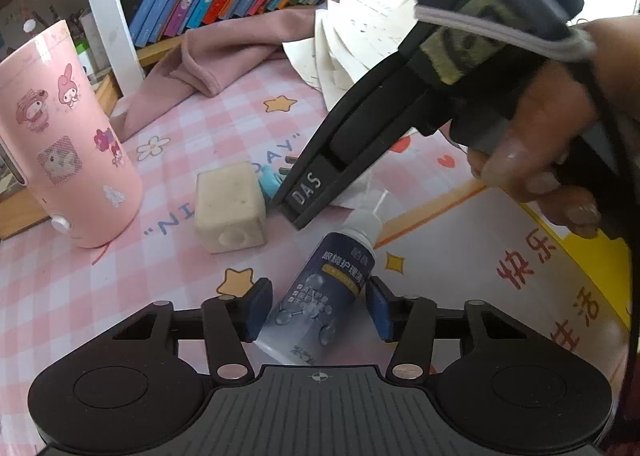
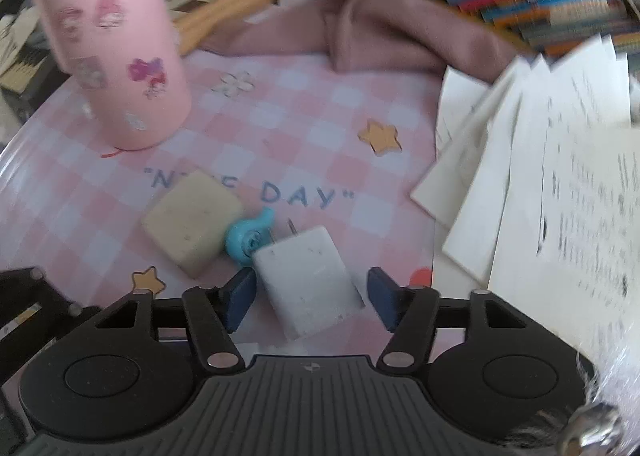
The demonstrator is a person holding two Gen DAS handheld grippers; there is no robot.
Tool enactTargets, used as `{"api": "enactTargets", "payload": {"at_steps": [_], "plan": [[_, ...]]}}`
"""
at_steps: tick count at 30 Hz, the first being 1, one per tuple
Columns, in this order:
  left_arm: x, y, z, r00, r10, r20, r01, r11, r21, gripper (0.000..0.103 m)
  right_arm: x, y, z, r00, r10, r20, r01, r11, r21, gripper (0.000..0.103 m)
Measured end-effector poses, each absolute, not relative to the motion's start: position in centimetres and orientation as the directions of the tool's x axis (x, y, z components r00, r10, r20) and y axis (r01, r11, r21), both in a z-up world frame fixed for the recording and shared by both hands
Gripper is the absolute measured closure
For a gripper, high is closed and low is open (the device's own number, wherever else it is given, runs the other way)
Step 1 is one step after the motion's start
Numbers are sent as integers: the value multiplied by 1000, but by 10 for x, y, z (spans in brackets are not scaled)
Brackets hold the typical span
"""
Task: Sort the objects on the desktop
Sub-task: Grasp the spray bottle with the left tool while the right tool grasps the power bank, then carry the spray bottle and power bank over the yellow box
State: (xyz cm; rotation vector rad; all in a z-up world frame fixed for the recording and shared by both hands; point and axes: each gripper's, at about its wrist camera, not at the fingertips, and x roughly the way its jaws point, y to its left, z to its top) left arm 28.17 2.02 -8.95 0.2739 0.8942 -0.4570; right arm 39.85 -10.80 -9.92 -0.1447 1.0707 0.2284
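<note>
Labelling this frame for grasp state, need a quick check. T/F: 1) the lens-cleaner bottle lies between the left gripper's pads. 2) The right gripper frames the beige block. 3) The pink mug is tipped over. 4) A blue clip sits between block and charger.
1) The small dark-blue labelled lens-cleaner bottle lies between the left gripper's pads: true.
2) The right gripper frames the beige foam-like block: false, it frames the white plug-in charger.
3) The pink stickered mug is tipped over: false, it stands upright.
4) A small blue plastic clip sits between block and charger: true.
</note>
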Motion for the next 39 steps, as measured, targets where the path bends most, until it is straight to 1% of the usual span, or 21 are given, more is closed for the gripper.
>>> {"api": "enactTargets", "payload": {"at_steps": [1,2,3,5,13,19,26,28,31,36,39], "plan": [[281,21,-89,532,-278,-800,496,868,28,61,398,-111,-100,457,128,-880,-237,971,18,53],[279,22,-88,525,-291,-800,496,868,10,66,397,-114,-99,463,137,-876,-218,975,37,55],[278,23,-87,520,-303,-798,494,869,-8,69,395,-116,-98,469,143,-872,-202,978,52,60],[272,23,-84,520,-322,-791,496,868,-27,72,391,-122,-93,492,155,-857,-167,983,82,61],[243,26,-64,554,-348,-757,501,865,-31,72,364,-133,-60,576,166,-800,-109,986,127,62],[223,46,-53,576,-340,-743,460,886,-49,72,330,-139,-38,629,177,-757,-83,983,161,62],[208,79,-50,577,-352,-737,352,921,-165,72,302,-142,-16,678,178,-714,-56,980,191,62],[201,88,-45,592,-358,-723,324,926,-193,72,289,-142,-11,685,180,-706,-60,980,192,62],[190,95,-35,618,-350,-704,301,933,-199,72,266,-142,-3,699,192,-689,-68,977,203,62],[171,100,-11,663,-375,-648,312,925,-216,72,220,-144,12,744,184,-643,-70,977,200,62],[158,102,2,680,-390,-620,318,920,-230,72,192,-146,19,764,159,-626,-70,984,166,62]]}}
